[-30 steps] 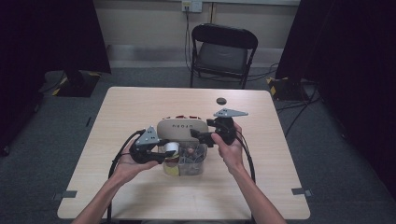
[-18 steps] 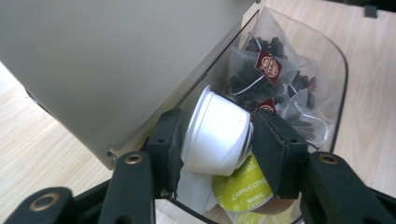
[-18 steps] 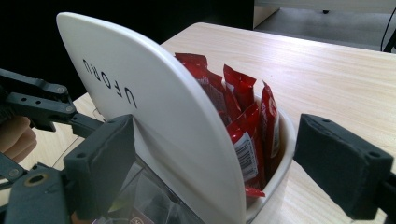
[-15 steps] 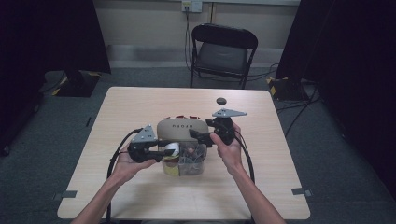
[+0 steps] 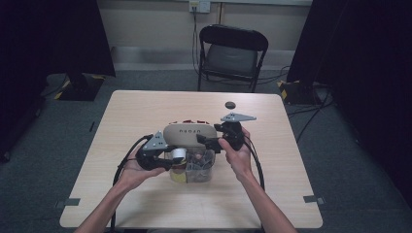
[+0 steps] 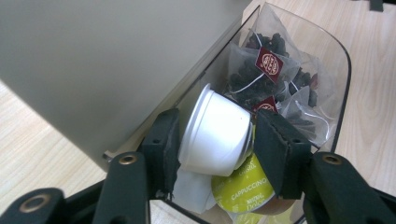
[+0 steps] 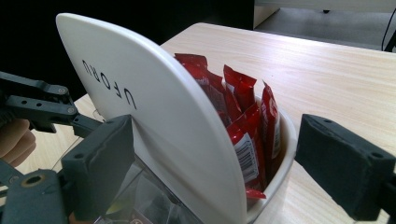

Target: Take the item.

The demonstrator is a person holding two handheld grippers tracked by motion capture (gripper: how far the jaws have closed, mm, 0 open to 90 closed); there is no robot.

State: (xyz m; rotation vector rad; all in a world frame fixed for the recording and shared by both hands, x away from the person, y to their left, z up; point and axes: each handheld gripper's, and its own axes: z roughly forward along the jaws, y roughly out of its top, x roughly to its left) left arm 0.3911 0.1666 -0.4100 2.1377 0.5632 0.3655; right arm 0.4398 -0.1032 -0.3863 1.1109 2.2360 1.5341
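The left gripper (image 6: 217,135) has its jaws around a white coffee capsule (image 6: 215,133), lying on its side over the open clear drawer (image 6: 343,84). The left pad touches the capsule's wall; the right pad sits just beside its rim, and whether that pad presses cannot be told. These jaws have just been opening, with the capsule between them. Directly left of the left jaw rises the beige organiser's (image 6: 107,60) flat wall, leaving little room on that side. Ahead of the jaws, tea bags (image 6: 266,65) fill the drawer's far end up to its curved rim; below the capsule lies a yellow-green cappuccino capsule (image 6: 238,186).

The right gripper (image 7: 212,172) stands with its jaws spread, pads apart from the organiser's white lid (image 7: 154,107), which passes between them; red sachets (image 7: 243,116) stand in the compartment just behind. These jaws too have just been opening. Bare tabletop (image 7: 336,70) lies open beyond the right jaw.

In the high view, the left gripper (image 5: 167,160) and right gripper (image 5: 206,141) flank the organiser (image 5: 189,136); a small black disc (image 5: 229,104) lies well beyond. Compared with one second before, both hands occupy the same places.
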